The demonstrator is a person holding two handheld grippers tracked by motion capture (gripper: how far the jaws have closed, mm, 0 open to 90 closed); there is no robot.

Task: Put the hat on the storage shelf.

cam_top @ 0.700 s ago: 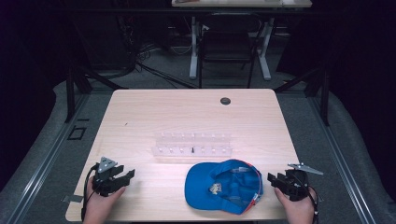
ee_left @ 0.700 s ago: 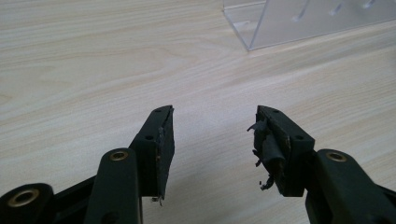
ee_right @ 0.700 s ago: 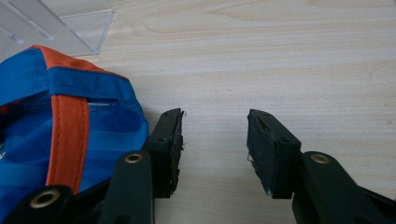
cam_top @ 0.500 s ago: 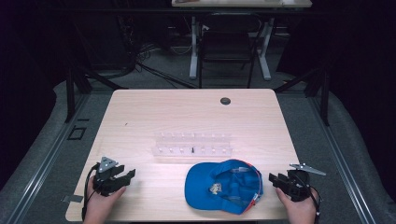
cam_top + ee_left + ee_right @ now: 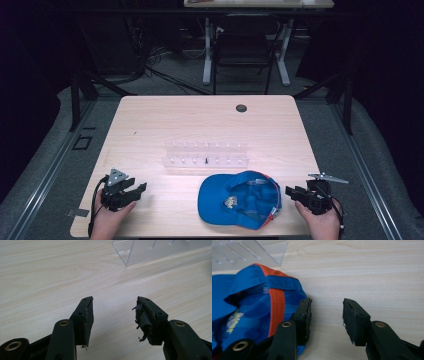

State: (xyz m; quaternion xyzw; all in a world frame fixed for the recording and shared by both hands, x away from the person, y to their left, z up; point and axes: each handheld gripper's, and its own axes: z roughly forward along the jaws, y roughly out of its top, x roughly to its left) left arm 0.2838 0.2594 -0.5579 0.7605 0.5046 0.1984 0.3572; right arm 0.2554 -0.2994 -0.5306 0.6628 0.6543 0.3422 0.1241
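Nearest us, our left gripper rests at the table's front left, jaws apart over bare wood. Our right gripper sits at the front right, jaws apart and empty, just beside the blue cap, which lies upside down between the grippers. Beyond the cap stands a clear rack.

A: Room ahead of left tool?
B: Bare bench in front; clear rack stands further on, to its right.
A: Right tool?
B: Blue cap just beside its jaw, blocks twd centre; open wood btwn jaws & beyond.
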